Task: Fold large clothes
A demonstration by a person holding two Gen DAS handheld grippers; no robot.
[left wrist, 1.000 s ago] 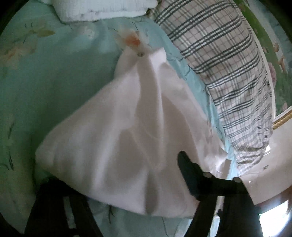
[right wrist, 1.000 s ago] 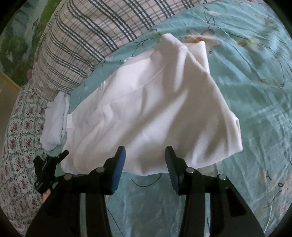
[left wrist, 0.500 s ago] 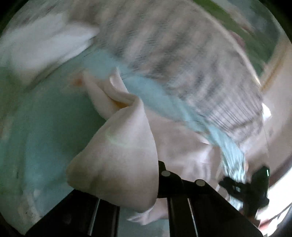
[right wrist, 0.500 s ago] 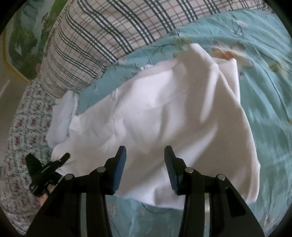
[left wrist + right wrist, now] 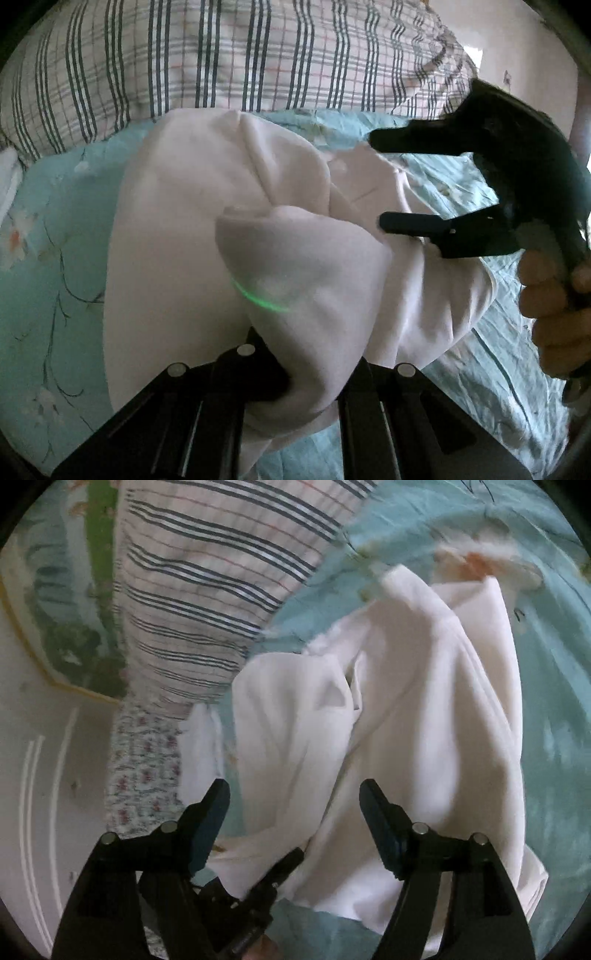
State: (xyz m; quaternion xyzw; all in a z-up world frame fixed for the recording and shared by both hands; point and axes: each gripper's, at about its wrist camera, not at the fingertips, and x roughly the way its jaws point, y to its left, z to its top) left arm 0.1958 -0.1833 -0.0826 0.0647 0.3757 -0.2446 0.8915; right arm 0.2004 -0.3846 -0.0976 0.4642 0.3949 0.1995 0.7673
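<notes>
L gripper: clamped on a bunched fold of the white garment, lifted edge draped over the fingers.
R gripper: jaws wide apart, hovering over the cloth, nothing held.
Garment: heaped mid-bed on the teal sheet, partly doubled over.
Handling: prob. light, soft, floppy; sags, won't hold shape. Grab hem/corner, not mid-panel.
Far: plaid pillow behind.

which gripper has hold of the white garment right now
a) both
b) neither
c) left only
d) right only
c: the left gripper is clamped on a bunched fold of the white garment, while the right gripper hangs over it with jaws spread wide and holding nothing.
</notes>
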